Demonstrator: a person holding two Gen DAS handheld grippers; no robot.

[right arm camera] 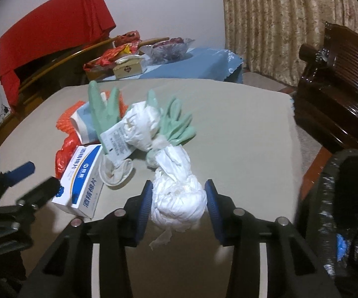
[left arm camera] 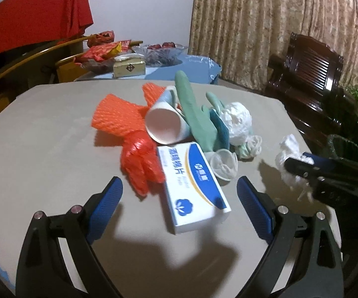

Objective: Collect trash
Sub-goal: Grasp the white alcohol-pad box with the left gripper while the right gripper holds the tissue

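Observation:
A heap of trash lies on the beige table (left arm camera: 49, 134): a white and blue box (left arm camera: 193, 183), a paper cup (left arm camera: 165, 124) on its side, orange foam netting (left arm camera: 116, 116), a red plastic bag (left arm camera: 139, 159), green gloves (left arm camera: 193, 109), a white plastic bag (left arm camera: 237, 119) and a small clear cup (left arm camera: 224, 164). My left gripper (left arm camera: 180, 182) is open, with a finger on each side of the box's near end and not touching it. My right gripper (right arm camera: 179, 208) is shut on a crumpled white paper wad (right arm camera: 179, 196). That wad (left arm camera: 289, 156) also shows at the table's right edge.
A black-lined bin (right arm camera: 347, 198) stands right of the table, beside a dark wooden chair (right arm camera: 338, 79). Behind the table is a blue-covered side table (right arm camera: 198, 62) with snack packets, a glass bowl and a small box. A patterned curtain (left arm camera: 265, 24) hangs at the back.

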